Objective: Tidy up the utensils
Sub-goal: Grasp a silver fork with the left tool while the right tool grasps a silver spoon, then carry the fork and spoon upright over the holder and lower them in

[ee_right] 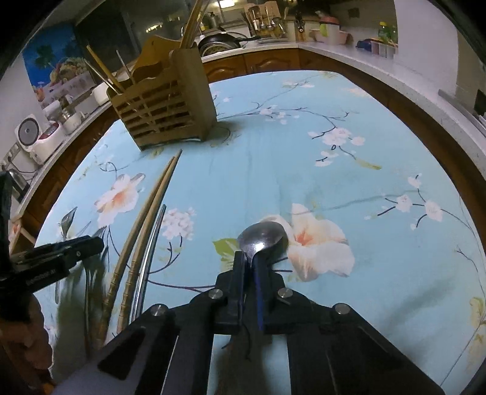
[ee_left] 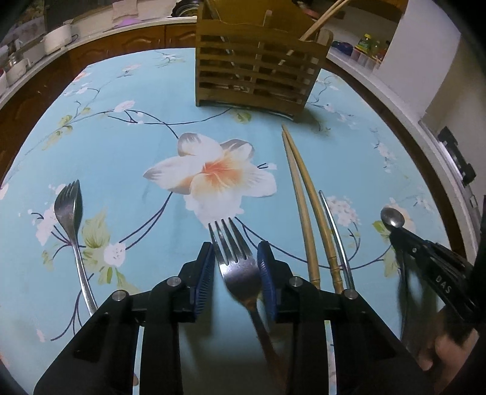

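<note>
between your left gripper's [ee_left: 236,267] blue pads [ee_left: 203,273] lies a metal fork [ee_left: 235,258], tines pointing away toward the wooden utensil holder [ee_left: 258,66]. your jaws stand narrow around the fork's neck with a sliver of gap on each side, and whether a pad touches the metal cannot be told. the fork's handle runs back under the gripper body and blurs there.

your right gripper [ee_right: 250,267] is clamped on a metal spoon [ee_right: 262,237], fingers pressed tight against its neck, the bowl sticking out ahead over a printed flower on the tablecloth [ee_right: 349,152]. from the left wrist view that same spoon [ee_left: 392,217] shows at the far right, held at the gripper's tip [ee_left: 398,237].

just right of the fork, two wooden chopsticks [ee_left: 306,197] lie side by side, tips nearly meeting close to the holder's base. a single metal chopstick [ee_left: 334,231] lies just beside them on their right. well to the left, a second fork [ee_left: 68,209] rests on the cloth, tines away from you.

the holder stands upright at the far end of the blue floral tablecloth, slatted front facing you. chopsticks [ee_right: 191,27] stick up from its back compartment, and more thin sticks [ee_right: 103,70] lean out of its left side in the right wrist view.

beyond the table runs a counter [ee_right: 334,45] with pots and jars, and a rice cooker [ee_right: 30,133] sits at far left.
</note>
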`<state>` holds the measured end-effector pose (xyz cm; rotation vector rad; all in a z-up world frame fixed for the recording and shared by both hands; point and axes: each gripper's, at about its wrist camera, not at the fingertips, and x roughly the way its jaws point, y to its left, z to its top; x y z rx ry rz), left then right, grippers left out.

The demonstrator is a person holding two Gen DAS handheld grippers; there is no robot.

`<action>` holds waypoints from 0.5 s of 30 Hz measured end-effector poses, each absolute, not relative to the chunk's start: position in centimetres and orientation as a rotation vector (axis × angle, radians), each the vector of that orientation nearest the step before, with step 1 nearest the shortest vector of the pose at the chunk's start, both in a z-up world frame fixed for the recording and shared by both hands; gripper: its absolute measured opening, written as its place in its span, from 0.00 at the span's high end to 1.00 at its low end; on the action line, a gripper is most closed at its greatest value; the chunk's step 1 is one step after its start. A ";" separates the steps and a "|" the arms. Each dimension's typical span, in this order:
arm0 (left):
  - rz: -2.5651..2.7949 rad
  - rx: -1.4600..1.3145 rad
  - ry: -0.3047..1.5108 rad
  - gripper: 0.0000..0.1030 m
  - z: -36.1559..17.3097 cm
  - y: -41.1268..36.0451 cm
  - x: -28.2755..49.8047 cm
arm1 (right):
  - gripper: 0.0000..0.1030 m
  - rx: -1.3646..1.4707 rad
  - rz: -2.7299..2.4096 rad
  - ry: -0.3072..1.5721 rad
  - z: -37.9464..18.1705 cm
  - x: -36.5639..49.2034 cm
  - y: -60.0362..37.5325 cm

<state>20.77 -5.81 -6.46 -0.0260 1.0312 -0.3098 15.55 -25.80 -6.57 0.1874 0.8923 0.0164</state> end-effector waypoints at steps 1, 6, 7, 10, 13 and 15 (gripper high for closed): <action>-0.321 -0.041 1.032 0.76 -6.4 -5.6 20.7 | 0.95 0.189 0.020 0.890 -6.5 15.5 -25.8; -0.339 -0.076 1.012 0.78 -5.4 -4.9 20.1 | 0.96 0.212 0.045 0.862 -5.5 14.7 -25.9; -0.344 -0.084 1.003 0.79 -5.0 -4.6 19.9 | 0.96 0.217 0.049 0.856 -5.2 14.7 -25.8; -0.352 -0.095 0.975 0.79 -3.8 -4.0 19.3 | 0.97 0.228 0.057 0.835 -4.3 14.5 -25.9; -0.356 -0.110 0.946 0.79 -2.6 -3.5 19.0 | 0.98 0.236 0.066 0.807 -3.1 14.1 -25.8; -0.360 -0.125 0.923 0.79 -1.7 -3.0 18.6 | 0.98 0.239 0.071 0.787 -2.3 13.8 -25.7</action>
